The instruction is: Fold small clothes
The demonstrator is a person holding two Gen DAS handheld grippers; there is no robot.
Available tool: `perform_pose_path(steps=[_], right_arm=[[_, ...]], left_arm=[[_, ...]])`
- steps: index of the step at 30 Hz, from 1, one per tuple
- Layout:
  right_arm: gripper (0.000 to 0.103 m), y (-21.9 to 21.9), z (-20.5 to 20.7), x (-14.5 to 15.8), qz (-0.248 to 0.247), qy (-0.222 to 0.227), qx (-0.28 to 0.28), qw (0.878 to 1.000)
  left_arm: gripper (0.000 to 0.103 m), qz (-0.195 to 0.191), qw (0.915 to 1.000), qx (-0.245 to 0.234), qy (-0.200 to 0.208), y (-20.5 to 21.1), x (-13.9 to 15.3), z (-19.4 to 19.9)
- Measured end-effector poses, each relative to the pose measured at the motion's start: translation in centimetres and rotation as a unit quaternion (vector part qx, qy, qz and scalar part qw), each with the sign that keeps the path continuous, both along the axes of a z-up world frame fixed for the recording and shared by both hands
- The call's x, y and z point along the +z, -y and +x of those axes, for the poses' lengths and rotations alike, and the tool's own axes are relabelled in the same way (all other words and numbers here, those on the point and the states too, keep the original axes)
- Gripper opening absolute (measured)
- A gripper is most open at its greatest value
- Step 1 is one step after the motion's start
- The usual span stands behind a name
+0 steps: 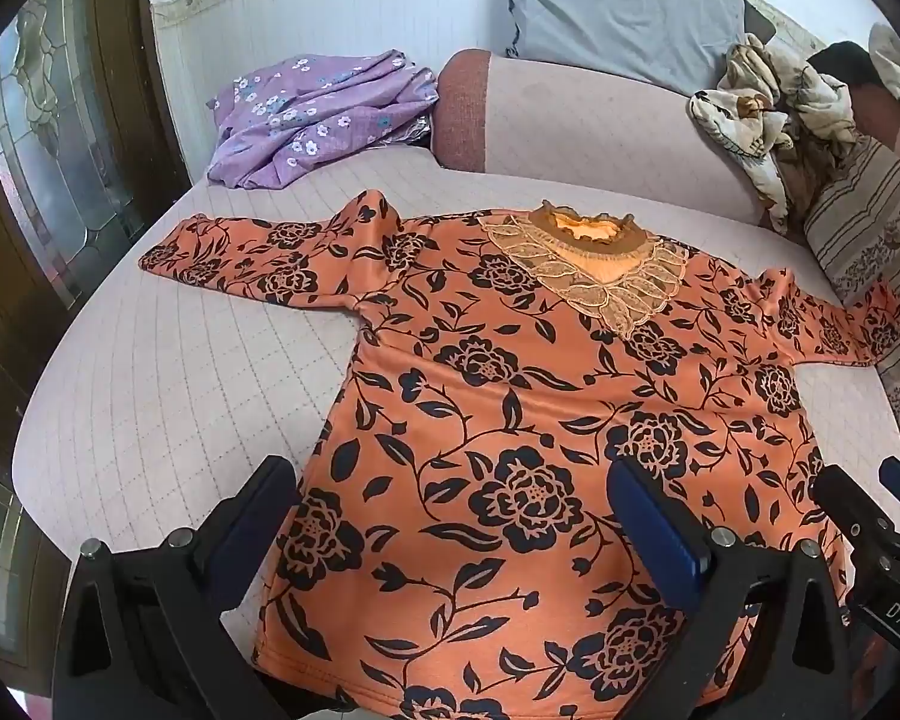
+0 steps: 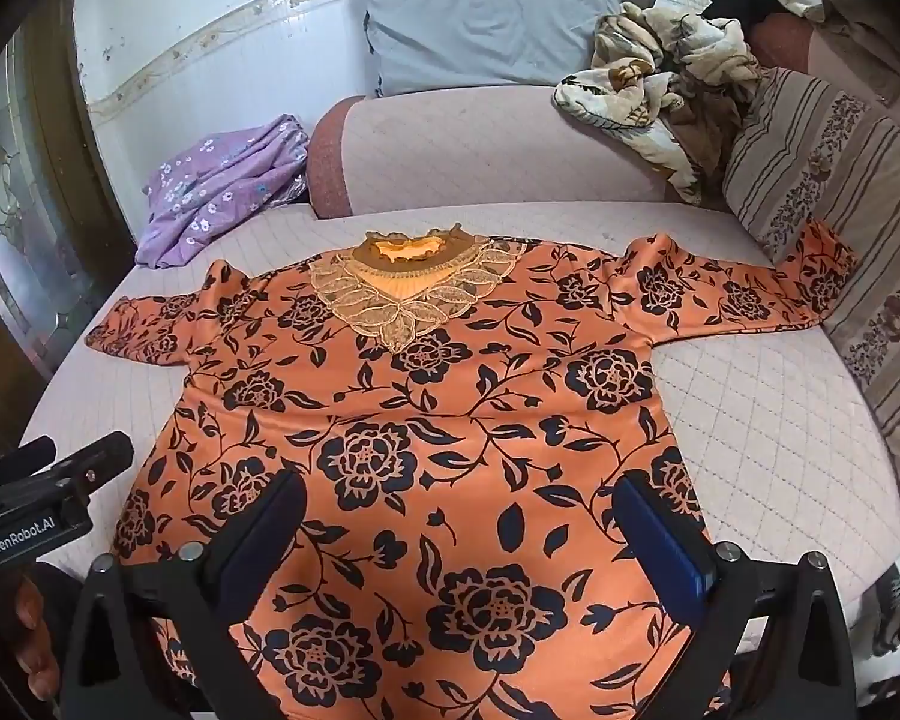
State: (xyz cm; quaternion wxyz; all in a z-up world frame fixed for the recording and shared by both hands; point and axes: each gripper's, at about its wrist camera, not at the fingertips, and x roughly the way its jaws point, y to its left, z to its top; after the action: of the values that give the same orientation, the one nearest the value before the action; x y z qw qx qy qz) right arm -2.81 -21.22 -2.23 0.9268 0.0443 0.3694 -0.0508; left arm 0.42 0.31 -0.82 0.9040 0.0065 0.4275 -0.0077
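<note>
Each black tool point(image 1: 450, 516) has blue pads point(image 1: 654, 528), silver screws and white lettering.

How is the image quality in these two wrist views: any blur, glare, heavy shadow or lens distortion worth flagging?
Left wrist: sharp, soft even daylight, no glare; fisheye bends the bed edge and darkens the corners; the orange floral top is crisp. Right wrist: equally sharp and evenly lit; the wall border curves strongly, and the open tongs throw only faint shadows on the top.

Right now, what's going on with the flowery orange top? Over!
Left gripper open, right gripper open, both empty. Orange top flat on bed, unfolded. Right sleeve end lies up against striped cushion.
</note>
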Motion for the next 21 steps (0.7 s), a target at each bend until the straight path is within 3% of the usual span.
perform_pose_path(steps=[21], right_arm=[[0.103,-0.17,-0.17,0.38,-0.004,0.003,0.002,1.000]], left_arm=[[0.103,-0.006,1.0000,-0.001,0.001,-0.13,0.39,-0.18]])
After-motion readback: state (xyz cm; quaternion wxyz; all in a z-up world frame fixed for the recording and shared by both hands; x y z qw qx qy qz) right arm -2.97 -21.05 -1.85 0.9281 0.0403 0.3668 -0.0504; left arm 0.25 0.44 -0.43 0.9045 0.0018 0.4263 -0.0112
